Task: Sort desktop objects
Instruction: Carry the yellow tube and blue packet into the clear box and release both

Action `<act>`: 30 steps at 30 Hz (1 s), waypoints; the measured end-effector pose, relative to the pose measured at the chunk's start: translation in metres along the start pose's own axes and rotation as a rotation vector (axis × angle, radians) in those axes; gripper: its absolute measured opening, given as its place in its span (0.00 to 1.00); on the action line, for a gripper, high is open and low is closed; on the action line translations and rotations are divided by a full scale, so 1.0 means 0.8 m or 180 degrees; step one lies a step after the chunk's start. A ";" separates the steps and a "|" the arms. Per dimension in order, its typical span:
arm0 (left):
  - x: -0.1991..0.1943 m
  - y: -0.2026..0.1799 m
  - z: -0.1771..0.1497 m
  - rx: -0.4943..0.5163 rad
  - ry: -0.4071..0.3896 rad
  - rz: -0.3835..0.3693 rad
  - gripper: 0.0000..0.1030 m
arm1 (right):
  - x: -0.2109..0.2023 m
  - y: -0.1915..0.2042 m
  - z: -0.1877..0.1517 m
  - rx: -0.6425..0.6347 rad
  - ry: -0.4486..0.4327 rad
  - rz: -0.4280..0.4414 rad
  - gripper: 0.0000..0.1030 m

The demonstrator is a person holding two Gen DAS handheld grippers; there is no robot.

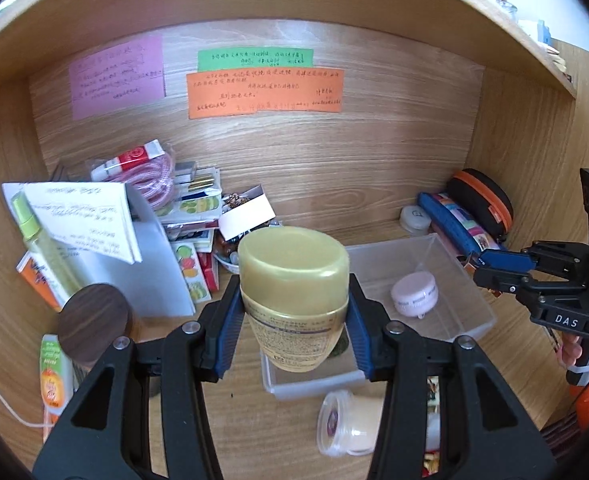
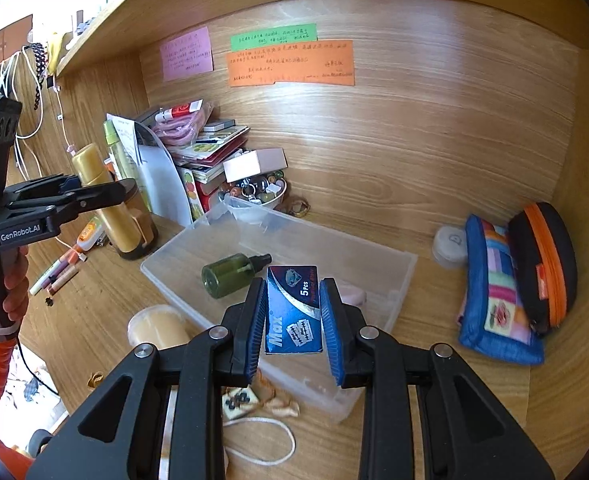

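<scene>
Our left gripper (image 1: 294, 304) clamps a gold bottle (image 1: 294, 280); our right gripper (image 2: 292, 316) pinches a blue box (image 2: 293, 308) above the clear tray (image 2: 374, 268) on the wooden desk (image 2: 434, 400).

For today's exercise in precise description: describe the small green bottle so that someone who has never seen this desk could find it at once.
Start at the clear plastic storage tray in the middle of the wooden desk. The dark green translucent spray bottle lies on its side inside it, at the left end, black nozzle pointing right. It is the only green thing in the tray; the small pink round case beside it is pale and squat.
</scene>
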State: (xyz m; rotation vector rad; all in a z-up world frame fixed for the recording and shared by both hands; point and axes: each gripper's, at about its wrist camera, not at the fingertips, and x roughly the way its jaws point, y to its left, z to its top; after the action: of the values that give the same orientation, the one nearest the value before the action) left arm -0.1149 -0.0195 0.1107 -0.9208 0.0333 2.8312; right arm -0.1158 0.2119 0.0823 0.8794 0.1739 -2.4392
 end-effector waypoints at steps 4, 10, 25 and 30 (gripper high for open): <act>0.027 -0.001 0.006 0.0026 0.0074 -0.0030 0.46 | 0.019 -0.003 0.011 -0.0019 0.0042 0.0024 0.24; 0.071 -0.001 0.006 0.0046 0.0199 -0.0073 0.46 | 0.053 -0.008 0.024 -0.0065 0.0144 0.0042 0.24; 0.154 -0.009 -0.006 0.0147 0.0550 -0.0137 0.46 | 0.149 0.004 0.037 -0.0392 0.0707 0.0046 0.24; 0.166 -0.013 -0.008 0.0142 0.0611 -0.0167 0.41 | 0.169 0.008 0.036 -0.0473 0.0886 0.0033 0.24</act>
State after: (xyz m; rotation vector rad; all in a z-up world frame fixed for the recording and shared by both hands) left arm -0.2154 0.0101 0.0283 -1.1622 0.0937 2.6736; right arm -0.2157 0.1385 0.0211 1.1442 0.4440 -2.2515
